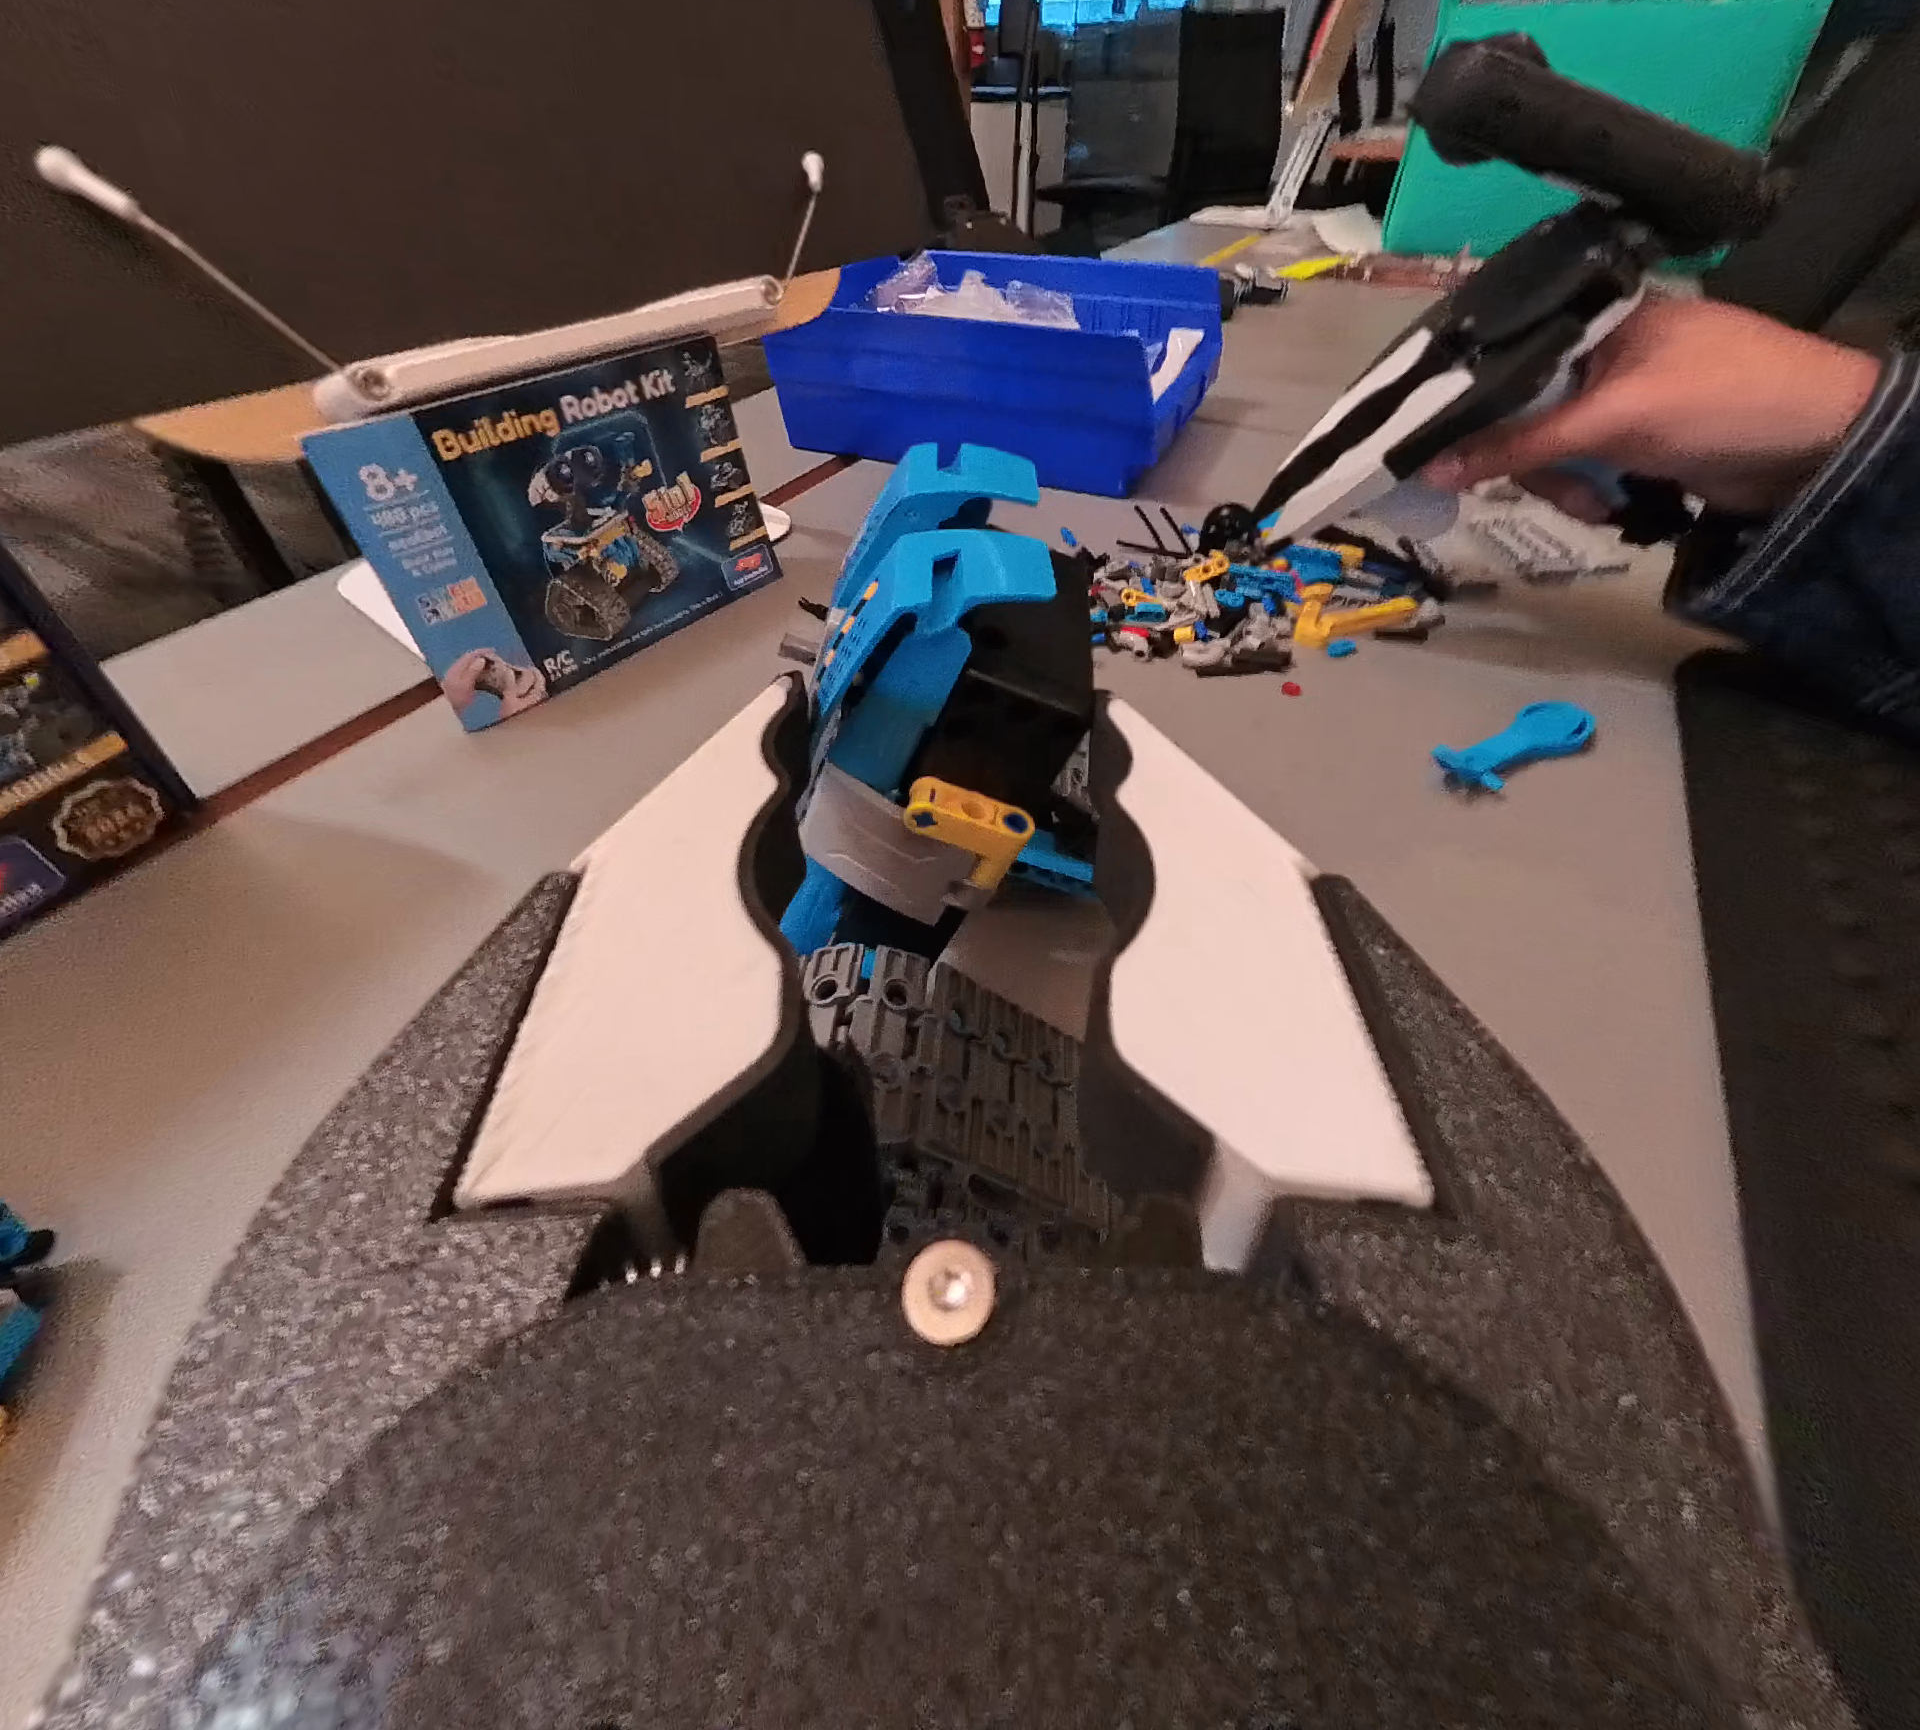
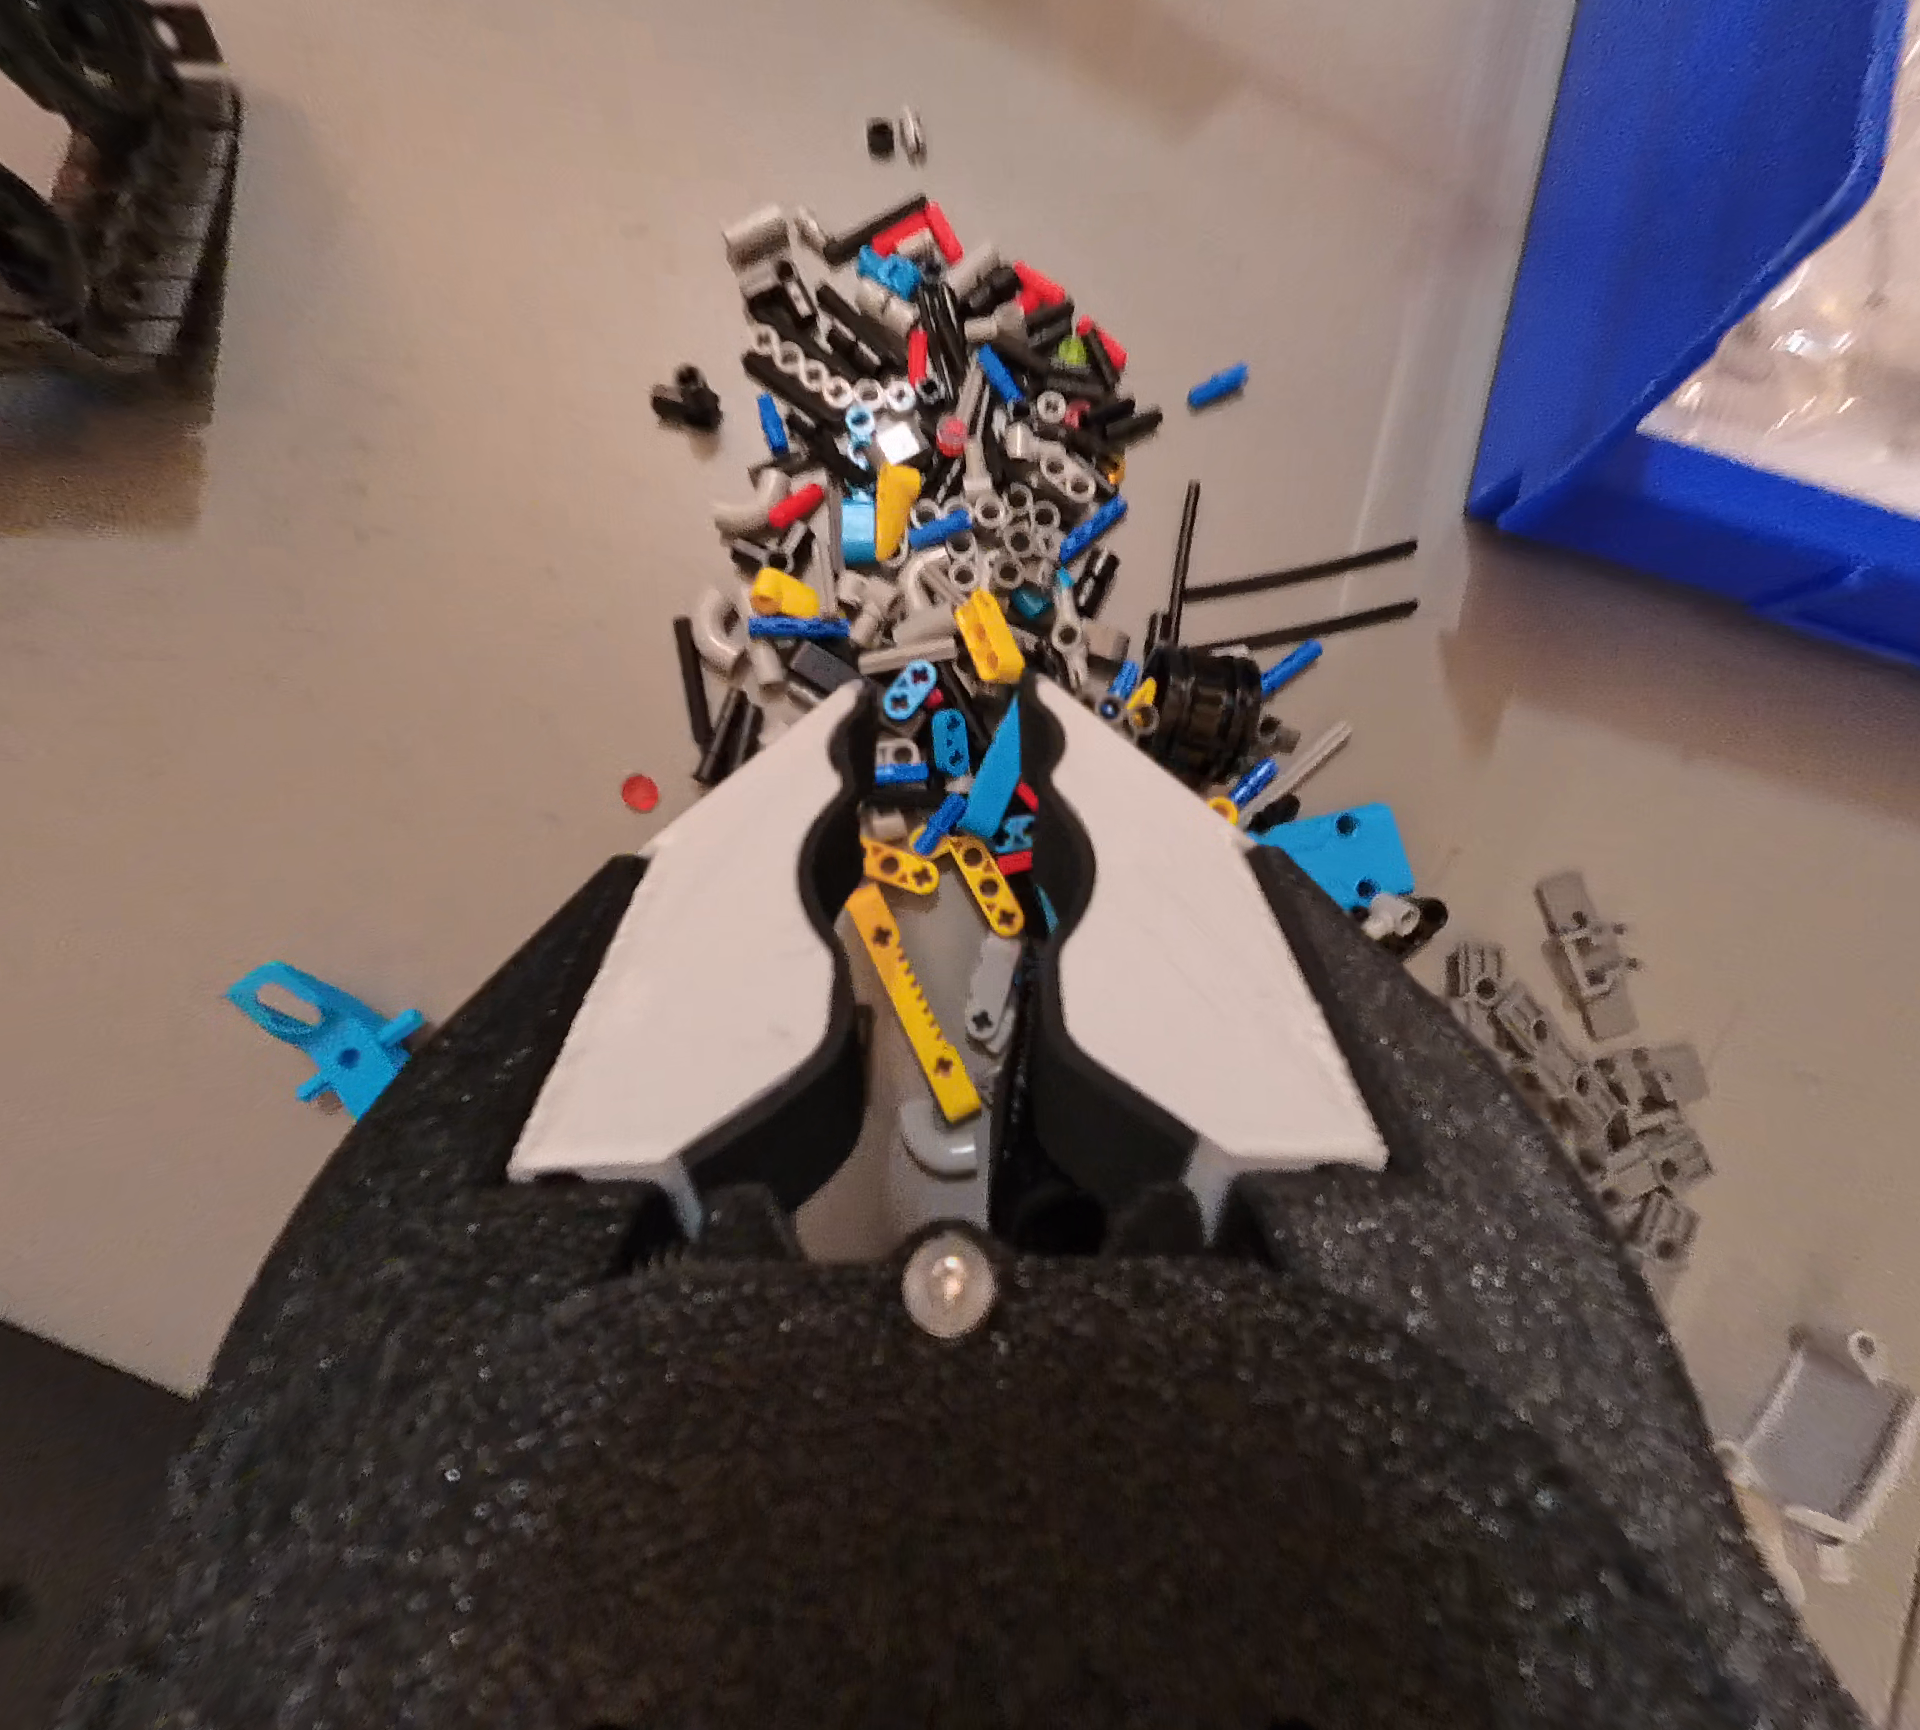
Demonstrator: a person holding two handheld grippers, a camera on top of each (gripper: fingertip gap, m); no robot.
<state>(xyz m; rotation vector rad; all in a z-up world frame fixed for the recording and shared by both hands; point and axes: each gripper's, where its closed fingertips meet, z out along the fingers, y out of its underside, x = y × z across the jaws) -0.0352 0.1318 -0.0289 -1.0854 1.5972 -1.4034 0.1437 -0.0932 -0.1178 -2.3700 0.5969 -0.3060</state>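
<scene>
My left gripper [image 1: 951,693] is shut on a partly built toy robot [image 1: 935,672], blue and black with grey tracks and a yellow connector, held above the grey table [image 1: 416,901]. The model's black tracks also show in the right wrist view [image 2: 104,153] at the far left. My right gripper [image 2: 951,693], held by a hand [image 1: 1704,413], points down into a pile of small building parts [image 2: 935,454]. Its jaws stand a narrow gap apart over blue and yellow pieces, and no grip on any piece shows. It shows in the left wrist view [image 1: 1278,522] at the pile's [image 1: 1247,589] far edge.
A blue bin [image 1: 987,371] with clear bags stands behind the pile, at right in the right wrist view [image 2: 1714,226]. The kit box [image 1: 540,527] stands at left. A light blue part [image 2: 312,1026], a black wheel [image 2: 1205,693] and grey links [image 2: 1600,1088] lie around the pile. There is about 30 cm between the tips of the two grippers.
</scene>
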